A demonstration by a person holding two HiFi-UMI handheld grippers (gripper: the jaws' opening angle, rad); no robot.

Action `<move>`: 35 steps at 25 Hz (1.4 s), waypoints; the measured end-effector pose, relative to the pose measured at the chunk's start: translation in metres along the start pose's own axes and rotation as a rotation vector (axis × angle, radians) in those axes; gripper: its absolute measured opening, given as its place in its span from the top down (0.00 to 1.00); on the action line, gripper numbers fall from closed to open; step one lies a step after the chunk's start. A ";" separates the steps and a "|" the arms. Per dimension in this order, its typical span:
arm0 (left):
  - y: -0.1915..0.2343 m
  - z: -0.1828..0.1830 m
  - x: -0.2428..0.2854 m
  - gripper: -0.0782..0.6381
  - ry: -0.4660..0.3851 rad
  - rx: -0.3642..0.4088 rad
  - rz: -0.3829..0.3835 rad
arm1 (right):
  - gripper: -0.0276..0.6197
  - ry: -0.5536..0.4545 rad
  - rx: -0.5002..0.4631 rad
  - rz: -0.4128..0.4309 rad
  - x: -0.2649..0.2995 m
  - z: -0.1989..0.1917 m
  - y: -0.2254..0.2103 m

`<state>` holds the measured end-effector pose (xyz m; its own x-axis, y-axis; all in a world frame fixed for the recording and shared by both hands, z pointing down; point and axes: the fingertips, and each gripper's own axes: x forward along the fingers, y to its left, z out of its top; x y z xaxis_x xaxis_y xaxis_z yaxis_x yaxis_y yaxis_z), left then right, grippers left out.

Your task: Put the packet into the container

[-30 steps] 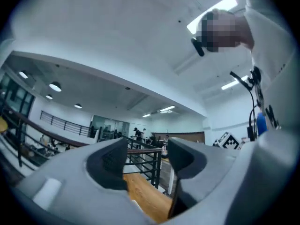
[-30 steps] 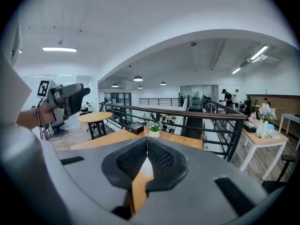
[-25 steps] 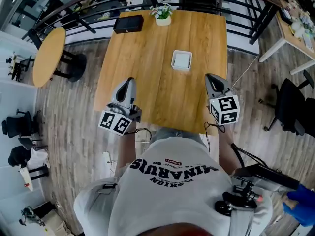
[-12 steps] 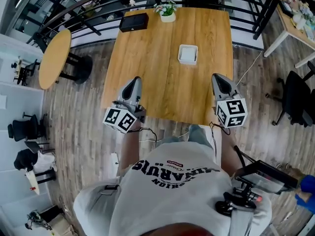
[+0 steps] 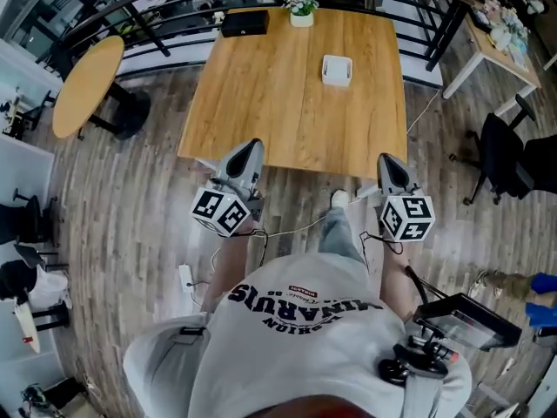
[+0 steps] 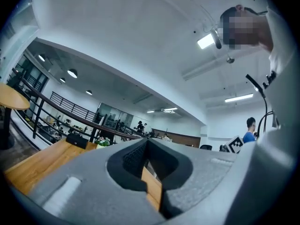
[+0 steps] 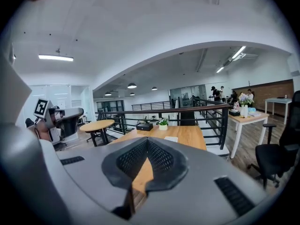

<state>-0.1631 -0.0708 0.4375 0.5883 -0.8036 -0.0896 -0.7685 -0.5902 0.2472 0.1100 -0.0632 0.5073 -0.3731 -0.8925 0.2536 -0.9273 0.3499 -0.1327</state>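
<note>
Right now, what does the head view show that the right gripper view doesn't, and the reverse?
Only the head view: the person's white printed T-shirt. Only the right gripper view: the white ceiling with its strip light, and people standing far off. Both: the rectangular wooden table, the white square container on it, the black box and small potted plant at its far edge, and the round wooden side table.

The person wears a white T-shirt (image 5: 296, 347) with dark block lettering and a small red patch. The left gripper (image 5: 253, 144) and right gripper (image 5: 387, 158) are smooth grey shells with black meshed fingers (image 7: 130, 161). Each carries a white cube (image 5: 219, 212) of black square markers (thin dark cables (image 5: 260, 244) trail behind).
</note>
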 end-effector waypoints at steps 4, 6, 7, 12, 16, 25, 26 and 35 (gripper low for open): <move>-0.026 -0.019 -0.082 0.89 0.028 -0.025 -0.043 | 0.94 0.030 0.018 -0.045 -0.074 -0.040 0.058; -0.043 -0.022 -0.116 0.89 0.033 -0.035 -0.070 | 0.95 0.050 0.013 -0.063 -0.109 -0.057 0.082; -0.051 -0.023 -0.131 0.89 0.036 -0.043 -0.079 | 0.94 0.060 0.010 -0.069 -0.125 -0.064 0.092; -0.093 -0.032 -0.189 0.89 0.080 -0.089 -0.129 | 0.94 0.037 -0.013 -0.078 -0.188 -0.064 0.135; -0.125 -0.039 -0.211 0.89 0.110 -0.075 -0.171 | 0.94 0.016 -0.040 -0.066 -0.218 -0.062 0.152; -0.182 -0.043 -0.223 0.89 0.155 -0.101 -0.190 | 0.95 -0.015 -0.043 -0.049 -0.260 -0.064 0.159; -0.185 -0.043 -0.220 0.89 0.157 -0.101 -0.193 | 0.95 -0.014 -0.036 -0.049 -0.261 -0.064 0.157; -0.182 -0.024 -0.216 0.89 0.119 -0.089 -0.190 | 0.95 -0.022 -0.067 -0.037 -0.260 -0.051 0.157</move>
<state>-0.1438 0.2124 0.4351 0.7498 -0.6610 -0.0298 -0.6189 -0.7166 0.3216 0.0602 0.2382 0.4695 -0.3384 -0.9110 0.2359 -0.9407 0.3340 -0.0594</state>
